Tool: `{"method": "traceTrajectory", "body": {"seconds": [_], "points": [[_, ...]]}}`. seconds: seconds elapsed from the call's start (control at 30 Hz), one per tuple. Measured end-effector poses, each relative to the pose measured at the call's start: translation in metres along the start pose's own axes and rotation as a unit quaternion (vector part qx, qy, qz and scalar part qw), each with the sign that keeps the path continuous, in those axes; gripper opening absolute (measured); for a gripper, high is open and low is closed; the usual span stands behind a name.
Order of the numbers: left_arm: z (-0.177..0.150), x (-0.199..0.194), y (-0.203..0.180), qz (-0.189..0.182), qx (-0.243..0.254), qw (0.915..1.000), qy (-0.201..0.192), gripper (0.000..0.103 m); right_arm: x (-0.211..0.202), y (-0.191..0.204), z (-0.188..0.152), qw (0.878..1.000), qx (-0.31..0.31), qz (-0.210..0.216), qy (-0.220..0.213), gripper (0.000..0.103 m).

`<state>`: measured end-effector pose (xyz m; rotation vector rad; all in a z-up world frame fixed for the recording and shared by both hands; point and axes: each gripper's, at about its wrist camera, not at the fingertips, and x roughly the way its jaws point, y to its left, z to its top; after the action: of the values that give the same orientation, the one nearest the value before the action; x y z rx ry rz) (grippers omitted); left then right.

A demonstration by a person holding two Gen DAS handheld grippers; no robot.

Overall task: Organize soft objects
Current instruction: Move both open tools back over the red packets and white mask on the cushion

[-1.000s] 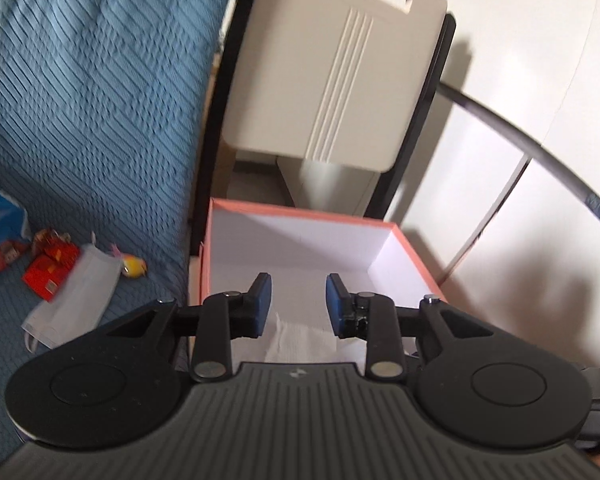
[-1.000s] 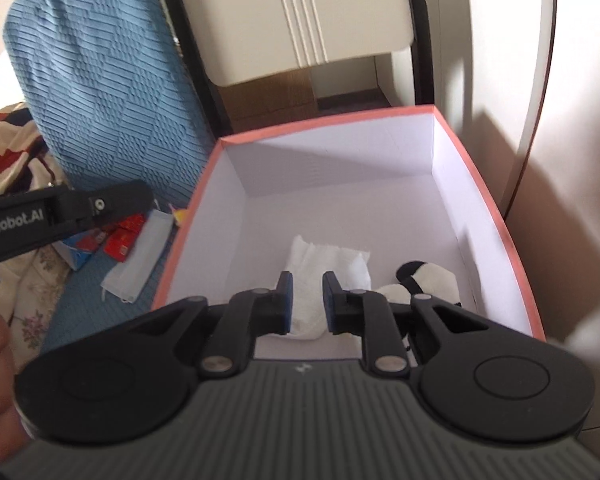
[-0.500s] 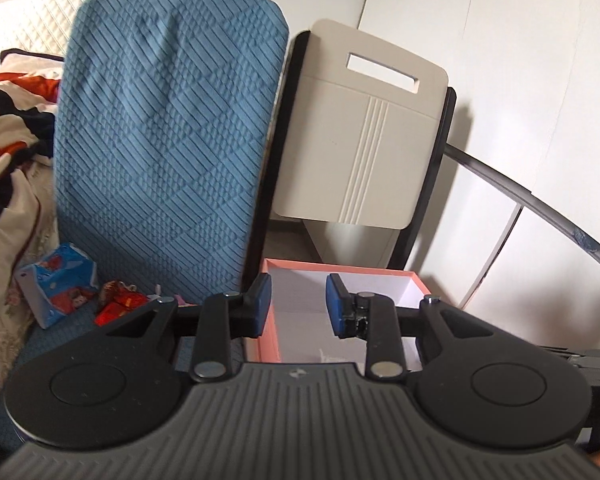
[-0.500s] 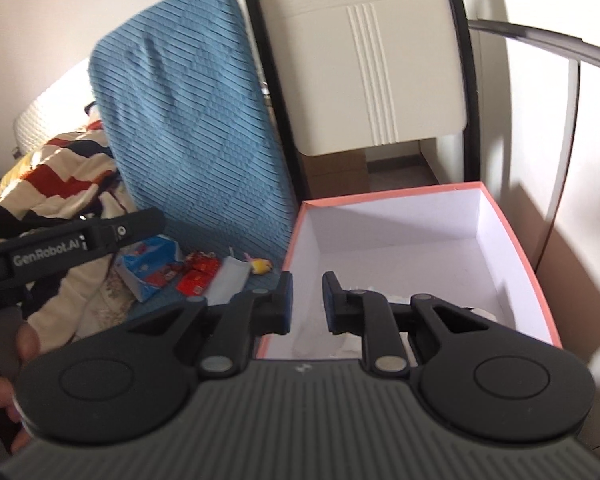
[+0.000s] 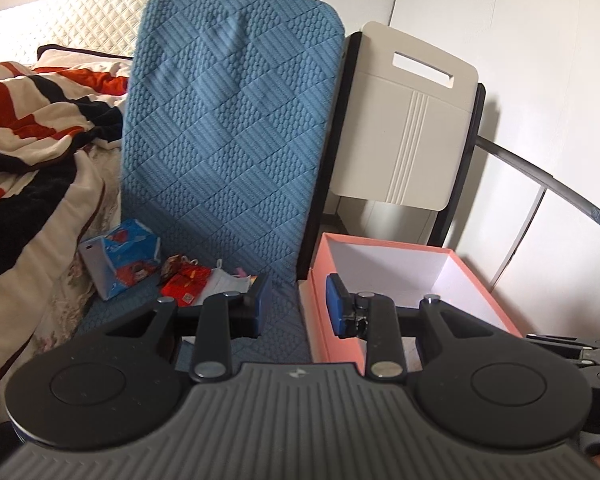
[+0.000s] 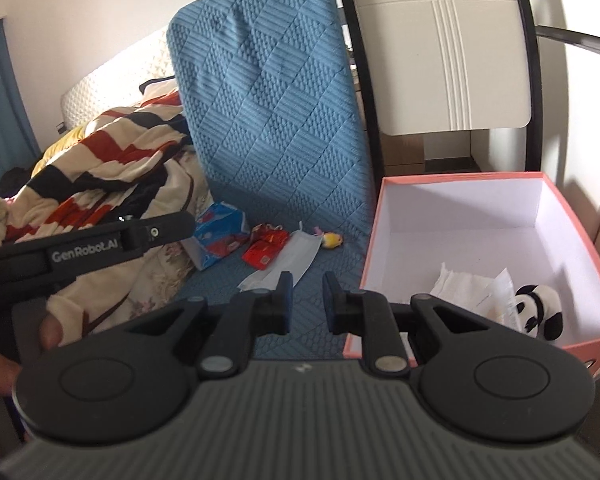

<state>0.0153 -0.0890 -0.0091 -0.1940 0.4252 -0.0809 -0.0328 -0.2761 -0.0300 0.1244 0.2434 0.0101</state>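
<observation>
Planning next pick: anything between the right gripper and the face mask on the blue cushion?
Nothing visible. The right gripper is open and empty; the pale blue face mask lies flat just ahead, red packet beside it.

Left wrist view: looks forward and slightly downward along the left gripper [image 5: 296, 304], from close above the seat, facing the blue quilted cushion [image 5: 236, 120] at 12 o'clock; the pink box [image 5: 320, 280] sits at 3 o'clock, only its near wall and part of its interior seen.

Right wrist view: set nearby, looking along the right gripper [image 6: 306, 300], facing the same cushion [image 6: 276, 92] at 12 o'clock, the box [image 6: 368, 264] interior open at 3 o'clock.

Shared field: cushion, box, cream chair back [image 5: 408, 120] [image 6: 440, 40], striped blanket [image 5: 32, 120] [image 6: 112, 160] at 9 o'clock.
</observation>
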Motion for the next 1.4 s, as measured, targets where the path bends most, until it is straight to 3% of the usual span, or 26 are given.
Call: {"method": "traceTrajectory", "body": {"seconds": [0.4,0.67,1.4], "points": [[-0.037,-0.01,0.049,0.036,-0.032,0.9985,0.026,0.035,0.016,0.029,-0.032,0.999,-0.02,0.002,0.033,0.02],[-0.046,-0.002,0.057,0.04,-0.048,0.9973,0.038,0.035,0.027,0.035,-0.051,0.998,-0.022,0.004,0.064,0.02],[-0.038,0.058,0.096,0.043,-0.097,0.9927,0.058,0.035,0.082,0.041,-0.03,0.997,-0.011,0.014,0.078,0.02]]}}
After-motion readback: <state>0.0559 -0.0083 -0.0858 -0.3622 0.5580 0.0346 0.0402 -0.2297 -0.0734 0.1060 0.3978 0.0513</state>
